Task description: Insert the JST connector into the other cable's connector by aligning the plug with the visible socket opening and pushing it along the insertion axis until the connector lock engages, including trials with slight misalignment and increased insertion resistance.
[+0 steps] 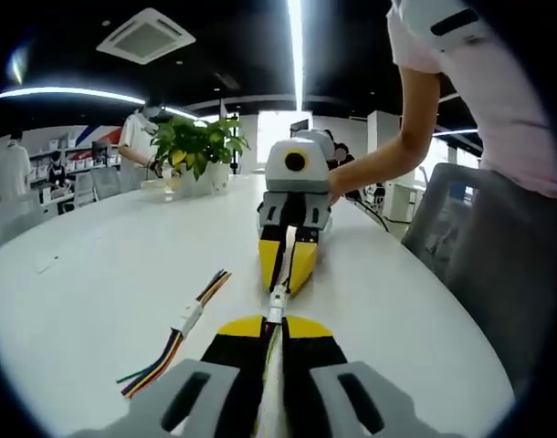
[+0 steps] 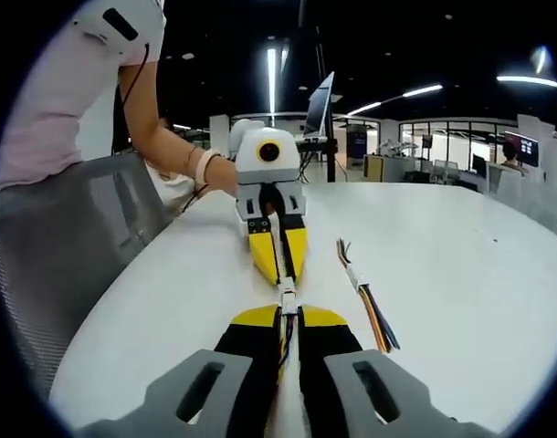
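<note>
In the left gripper view my left gripper (image 1: 274,321) is shut on a cable with coloured wires (image 1: 277,360) running back between its yellow-tipped jaws. Facing it, my right gripper (image 1: 288,272) is shut on a pale cable (image 1: 286,246). A small white JST connector (image 1: 277,298) bridges the short gap between the two grippers. I cannot tell whether its lock has caught. The right gripper view mirrors this: my right gripper (image 2: 289,315), the white connector (image 2: 287,297), and the left gripper (image 2: 278,266) beyond it, a hand behind it.
A spare cable with a white connector (image 1: 185,319) and coloured wires lies on the white table (image 1: 105,274), also seen as the spare cable (image 2: 365,294). A potted plant (image 1: 198,151), a grey chair (image 2: 87,228) at the table edge and a monitor (image 2: 320,105) stand nearby.
</note>
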{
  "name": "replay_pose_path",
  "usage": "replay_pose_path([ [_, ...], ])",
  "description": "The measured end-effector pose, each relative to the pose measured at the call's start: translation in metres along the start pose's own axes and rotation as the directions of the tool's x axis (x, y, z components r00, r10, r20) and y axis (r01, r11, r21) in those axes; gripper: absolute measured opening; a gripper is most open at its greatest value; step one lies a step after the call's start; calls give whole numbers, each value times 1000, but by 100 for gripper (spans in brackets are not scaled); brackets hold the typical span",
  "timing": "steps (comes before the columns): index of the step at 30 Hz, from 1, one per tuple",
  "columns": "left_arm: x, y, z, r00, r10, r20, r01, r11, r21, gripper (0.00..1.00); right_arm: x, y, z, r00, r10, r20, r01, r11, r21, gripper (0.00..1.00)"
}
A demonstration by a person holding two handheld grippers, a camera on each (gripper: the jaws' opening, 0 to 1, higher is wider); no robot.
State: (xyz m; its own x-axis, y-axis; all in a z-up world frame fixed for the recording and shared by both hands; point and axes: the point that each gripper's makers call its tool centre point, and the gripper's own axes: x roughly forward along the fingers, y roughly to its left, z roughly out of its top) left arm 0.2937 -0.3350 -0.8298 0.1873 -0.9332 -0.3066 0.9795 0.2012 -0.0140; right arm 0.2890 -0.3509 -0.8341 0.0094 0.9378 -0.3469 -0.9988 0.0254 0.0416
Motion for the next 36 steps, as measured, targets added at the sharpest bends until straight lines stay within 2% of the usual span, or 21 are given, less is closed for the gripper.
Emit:
replay_pose_path([
  [7, 1, 1, 3, 1000, -4, -7, 4, 1000, 8, 0, 1, -1, 0, 1000, 7, -13, -7, 1000, 15, 4],
  [8, 1, 0, 6, 1000, -9, 7, 9, 1000, 6, 0, 2, -2, 0, 1000, -2, -14, 3, 999, 51, 4],
  [10, 2, -1, 13, 999, -15, 39, 16, 1000, -12, 0, 4, -2, 1, 1000, 0, -10, 1, 998, 62, 4],
  [12, 3, -2, 14, 999, -18, 36, 18, 1000, 1, 0, 5, -2, 2, 1000, -1, -13, 2, 998, 65, 4],
  [14, 5, -3, 7, 1000, -23, 6, 23, 1000, 13, 0, 6, -3, 0, 1000, 0, -21, 2, 998, 62, 4],
  [27, -1, 5, -10, 999, 1, -39, 0, 1000, 26, 2, 4, -1, -5, 999, 7, -34, -5, 998, 60, 4],
  [36, 1, 5, -13, 999, 8, -45, -6, 1000, 29, 4, 3, -2, -7, 999, 5, -43, -3, 998, 60, 4],
])
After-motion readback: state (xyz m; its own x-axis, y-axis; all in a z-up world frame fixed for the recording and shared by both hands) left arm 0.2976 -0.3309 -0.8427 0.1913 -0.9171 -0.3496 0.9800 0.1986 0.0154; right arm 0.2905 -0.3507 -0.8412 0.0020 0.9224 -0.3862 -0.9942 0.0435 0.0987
